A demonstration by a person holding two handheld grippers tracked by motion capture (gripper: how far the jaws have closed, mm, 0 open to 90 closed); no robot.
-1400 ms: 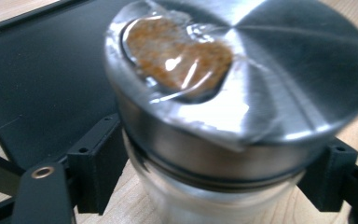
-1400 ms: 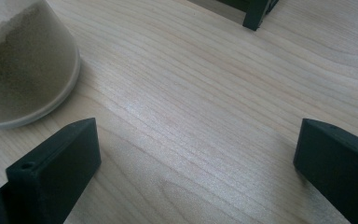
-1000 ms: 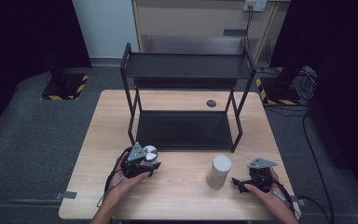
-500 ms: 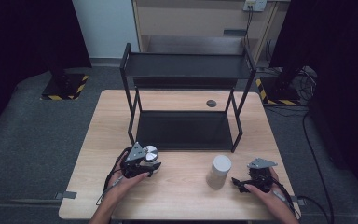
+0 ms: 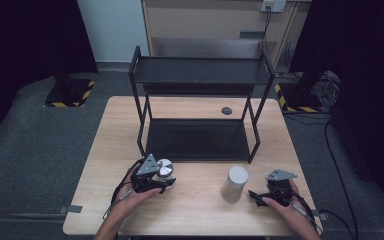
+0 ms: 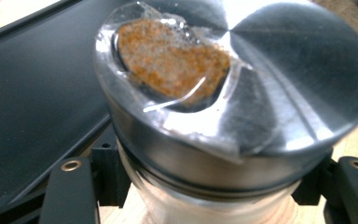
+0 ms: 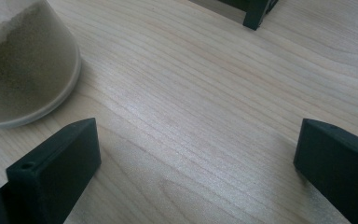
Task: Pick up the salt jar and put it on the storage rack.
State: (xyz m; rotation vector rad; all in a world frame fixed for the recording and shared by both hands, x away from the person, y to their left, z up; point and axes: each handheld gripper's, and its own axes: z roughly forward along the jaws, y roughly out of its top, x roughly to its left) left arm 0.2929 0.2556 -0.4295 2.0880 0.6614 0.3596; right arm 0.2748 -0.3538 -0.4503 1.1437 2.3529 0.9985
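On the table's near edge: two hands at work, one gripper each, and the action sits on the person's left.
Left gripper [image 5: 166, 184]: clamped on the jar, jaws pressed to the glass body just under the lid, one black jaw on each side in the left gripper view.
Jar [image 6: 233, 116]: a small glass jar with a shiny metal lid, a patch of orange-brown crumbs taped under clear film on top; it stands upright on the wood, just in front of the shelf's lower deck.
Jar from above [image 5: 165, 167]: right beside the grey three-cornered plate, near the left front leg of the shelf.
Left hand [image 5: 130, 192]: wrapped around the gripper body, forearm coming in from the bottom edge.
Right gripper [image 5: 254, 196]: jaws standing wide apart, bare wood between them, nothing gripped; it rests low over the table, pointing toward the white container.
White container [image 5: 235, 183]: a pale cylinder standing upright near the middle front of the table, just beside the right gripper's tips, not touched; its frosted base shows at the upper left of the right gripper view [image 7: 23, 65].
Shelf [image 5: 200, 72]: a black two-tier metal rack, centred on the table behind both containers.
Table [image 5: 115, 125]: light wood grain, with a small dark round disc [image 5: 226, 110] behind the shelf.
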